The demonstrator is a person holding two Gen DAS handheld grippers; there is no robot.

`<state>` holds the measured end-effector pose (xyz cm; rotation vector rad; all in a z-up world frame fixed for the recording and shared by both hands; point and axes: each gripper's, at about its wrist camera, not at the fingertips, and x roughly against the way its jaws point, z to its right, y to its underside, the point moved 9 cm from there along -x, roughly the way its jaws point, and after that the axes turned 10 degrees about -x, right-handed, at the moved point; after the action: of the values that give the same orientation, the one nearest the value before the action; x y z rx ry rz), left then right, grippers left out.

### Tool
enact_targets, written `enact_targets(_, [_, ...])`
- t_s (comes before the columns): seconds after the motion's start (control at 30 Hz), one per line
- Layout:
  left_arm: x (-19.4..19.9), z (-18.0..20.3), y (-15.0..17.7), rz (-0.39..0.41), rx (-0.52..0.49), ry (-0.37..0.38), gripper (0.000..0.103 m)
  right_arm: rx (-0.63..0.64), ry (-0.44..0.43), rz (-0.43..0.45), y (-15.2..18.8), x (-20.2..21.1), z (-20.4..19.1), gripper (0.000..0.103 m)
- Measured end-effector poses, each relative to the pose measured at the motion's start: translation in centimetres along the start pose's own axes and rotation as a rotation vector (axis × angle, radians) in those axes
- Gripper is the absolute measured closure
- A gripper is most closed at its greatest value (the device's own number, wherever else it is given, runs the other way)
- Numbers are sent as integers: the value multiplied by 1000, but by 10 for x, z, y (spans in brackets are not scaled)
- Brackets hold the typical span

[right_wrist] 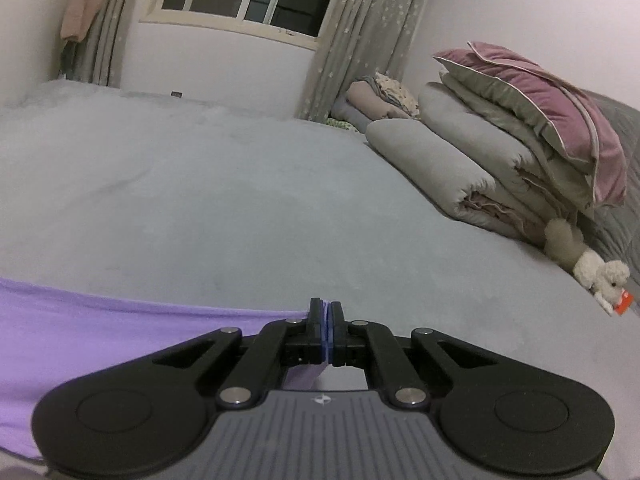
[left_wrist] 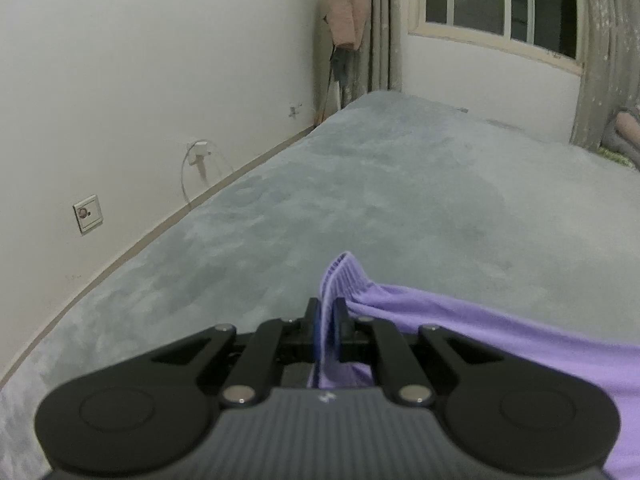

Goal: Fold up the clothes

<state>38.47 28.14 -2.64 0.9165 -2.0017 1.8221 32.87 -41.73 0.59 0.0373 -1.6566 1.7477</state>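
Garment: a lilac garment [left_wrist: 460, 320] hangs stretched between the 2 tongs, just above the near part of the bed, its top edge running from one to the other.
Left grip: the left gripper [left_wrist: 329, 316] is nipped tight on a ribbed band [left_wrist: 340, 276] at one end of that edge; a tuft of the ribbing pokes up past the blue pads.
Right grip: the right gripper [right_wrist: 327, 322] is pinched just as narrow on the other end, with only a sliver of lilac showing between the pads.
Step in hand: I judge this to be the spreading of the piece before it is laid down and folded.
Doing it well: keep both ends level and the edge taut enough to take out the slight sag, then lower it so that the hanging part meets the cover first and lies flat.
Risk: the right-hand pinch looks shallow, so a sharp tug could pull the cloth free.
Cloth: thin, smooth and limp, likely a stretchy knit; ribbed only at the band.
Bed: the grey bed cover [left_wrist: 360, 184] is plush and mottled, soft enough to drag at the cloth.
Beyond: folded grey quilts [right_wrist: 472, 152] with a pink velvet pillow [right_wrist: 552, 96] on top sit well apart to the right, a fluffy toy [right_wrist: 596, 276] beside them.
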Motion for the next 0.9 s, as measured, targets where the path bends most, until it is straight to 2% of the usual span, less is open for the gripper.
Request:
enact_targets(0.17, [-9, 4, 7, -10, -23, -16, 96, 41, 47, -48, 10, -24, -19, 100])
enact_targets(0.23, [-11, 2, 7, -23, -22, -9, 88, 59, 73, -45, 14, -31, -25, 100])
enact_targets(0.3, [-10, -4, 6, -37, -10, -9, 64, 71, 95, -37, 19, -34, -30, 100])
enact_targets(0.37, [0, -14, 1, -36, 16, -17, 61, 77, 98, -28, 20, -26, -34, 98])
enact_targets(0.4, [8, -20, -3, -30, 33, -18, 60, 65, 93, -18, 17, -19, -34, 87])
enact_targets(0.43, [18, -28, -7, -23, 57, -9, 59, 45, 87, -5, 13, -10, -31, 71])
enact_targets(0.5, [42, -45, -13, -19, 109, 8, 52, 19, 58, 14, 6, 13, -26, 59])
enact_targets(0.63, [90, -69, 5, -69, 250, 80, 51, -52, -47, -14, 5, 61, -15, 57])
enact_targets(0.73, [120, -68, 36, -122, 276, 128, 51, -157, -160, -62, 11, 98, -4, 49])
enact_targets(0.8, [134, -60, 53, -145, 269, 160, 53, -204, -223, -112, 21, 119, -2, 49])
enact_targets(0.9, [143, -52, 74, -183, 316, 202, 53, -218, -253, -153, 37, 154, 2, 49])
